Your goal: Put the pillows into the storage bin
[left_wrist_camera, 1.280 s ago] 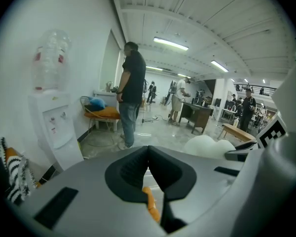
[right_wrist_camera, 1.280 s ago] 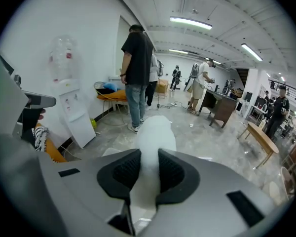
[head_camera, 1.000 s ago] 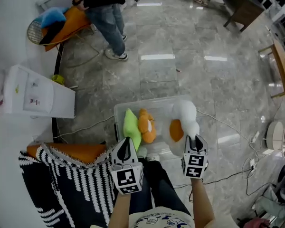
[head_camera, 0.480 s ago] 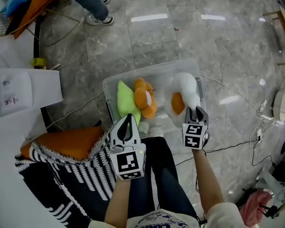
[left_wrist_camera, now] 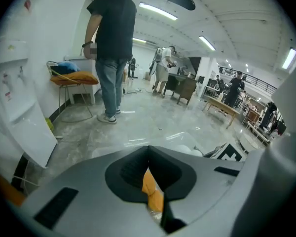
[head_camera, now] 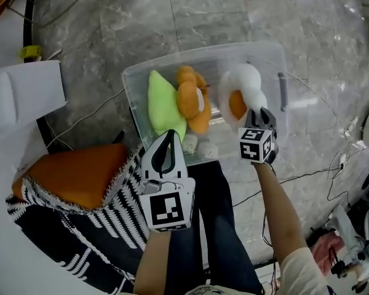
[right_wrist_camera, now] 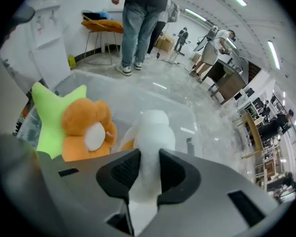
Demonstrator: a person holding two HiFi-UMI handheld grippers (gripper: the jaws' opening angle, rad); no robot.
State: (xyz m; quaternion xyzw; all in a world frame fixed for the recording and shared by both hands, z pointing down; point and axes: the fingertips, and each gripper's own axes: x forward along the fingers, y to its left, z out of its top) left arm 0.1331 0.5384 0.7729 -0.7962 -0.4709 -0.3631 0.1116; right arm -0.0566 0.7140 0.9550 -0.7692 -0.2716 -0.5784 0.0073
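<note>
Pillows first: the white pillow [head_camera: 246, 82] is clamped in your right gripper [head_camera: 261, 117], whose jaws are clenched on its near end. In the right gripper view that white stuffing [right_wrist_camera: 153, 127] fills the space between the pads [right_wrist_camera: 123, 169] and bulges out beyond them. The pillow hangs over the right half of the clear storage bin [head_camera: 203, 54], partly inside it, with an orange patch on the side facing you.

In the left half of the bin lies a green pillow [head_camera: 162, 103], and just right of it, touching it, an orange plush toy [head_camera: 194, 100]. The right gripper view shows the same pair, green [right_wrist_camera: 48, 112] on the left and orange [right_wrist_camera: 84, 125] beside it.

Your left gripper [head_camera: 166, 137] is above your lap at the near rim of the bin, its jaws closed with the tips together. Its own view shows a sliver of orange through the gap behind the tips [left_wrist_camera: 148, 167], and nothing looks pinched there.

The bin sits on a grey marble floor [head_camera: 111, 29]. To your left an orange cushion [head_camera: 67, 174] rests on a black-and-white striped blanket [head_camera: 80, 232]. A person [left_wrist_camera: 111, 48] stands far off in the left gripper view
</note>
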